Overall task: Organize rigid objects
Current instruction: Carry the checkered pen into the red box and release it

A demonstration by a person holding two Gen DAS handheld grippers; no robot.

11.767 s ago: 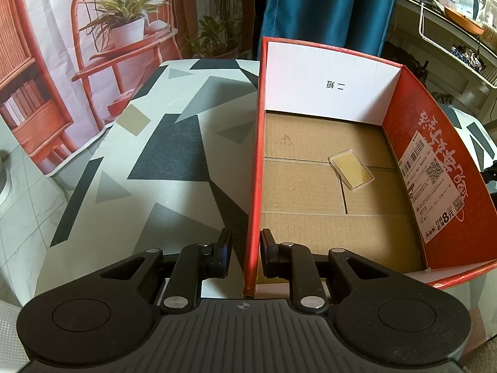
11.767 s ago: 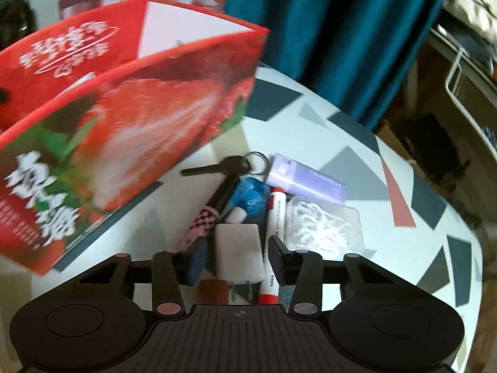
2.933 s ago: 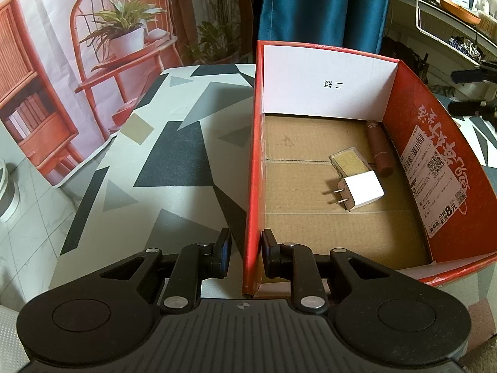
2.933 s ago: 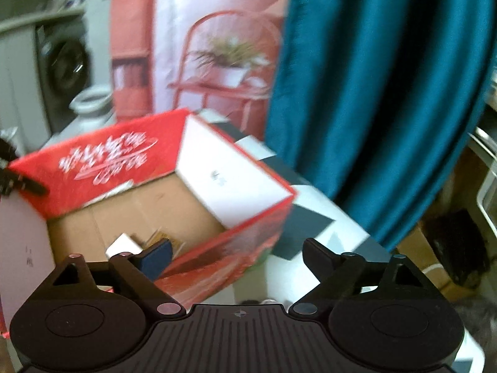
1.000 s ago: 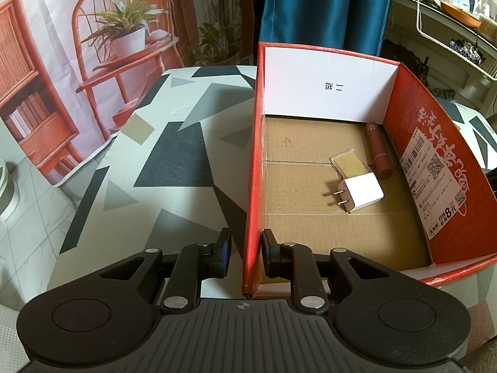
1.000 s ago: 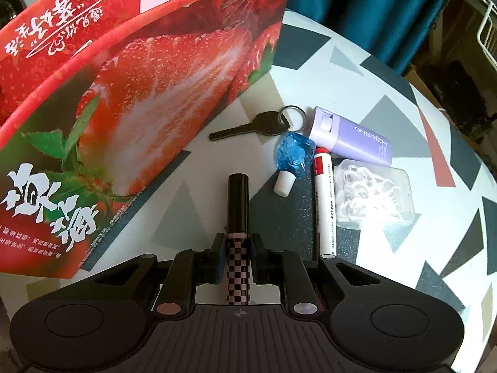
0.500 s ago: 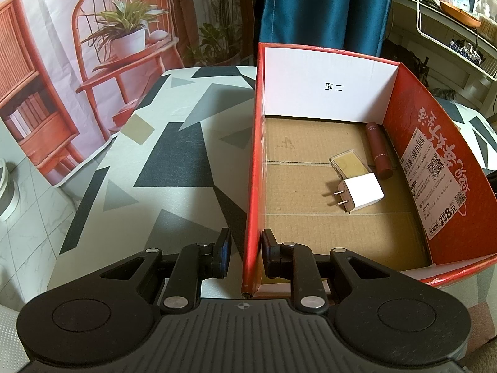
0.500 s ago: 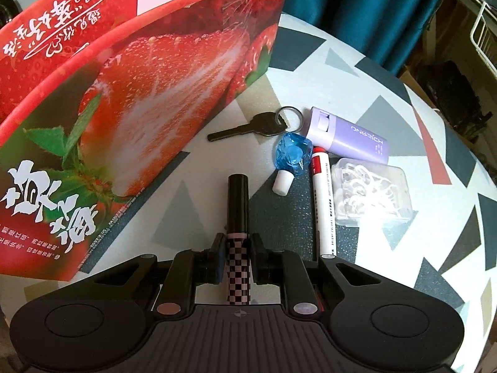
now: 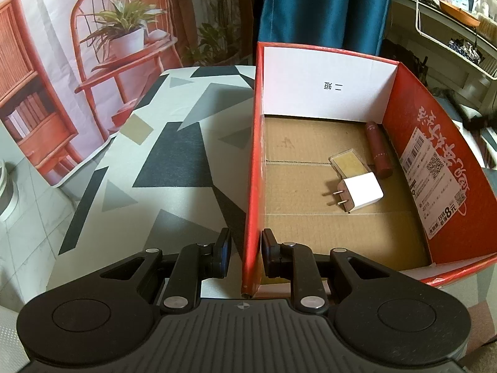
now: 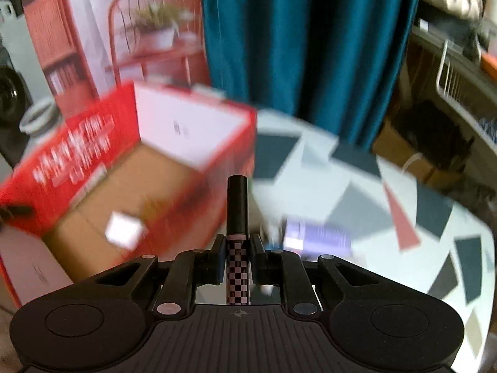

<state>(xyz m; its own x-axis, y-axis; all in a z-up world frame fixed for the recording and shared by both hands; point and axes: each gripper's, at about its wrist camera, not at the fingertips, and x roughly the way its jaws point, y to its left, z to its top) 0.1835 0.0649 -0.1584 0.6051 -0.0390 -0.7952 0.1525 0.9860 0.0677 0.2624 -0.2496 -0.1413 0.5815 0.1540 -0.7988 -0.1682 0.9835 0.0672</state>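
My left gripper (image 9: 245, 248) is shut on the left wall of the red cardboard box (image 9: 252, 168) at its near corner. Inside lie a white plug adapter (image 9: 362, 192), a yellow flat case (image 9: 347, 164) and a dark red tube (image 9: 378, 149). My right gripper (image 10: 237, 256) is shut on a checkered tube with a black cap (image 10: 237, 214), held in the air above the table, to the right of the box (image 10: 102, 143). The right wrist view is blurred by motion.
A purple case (image 10: 320, 236) lies on the patterned tabletop (image 10: 357, 192) below my right gripper; other small items there are blurred. A teal curtain (image 10: 304, 37) hangs behind. The table's left edge (image 9: 102, 152) drops to a tiled floor.
My right gripper has lifted the checkered tube off the table and swung up toward the box opening. My left gripper and the box have not moved.
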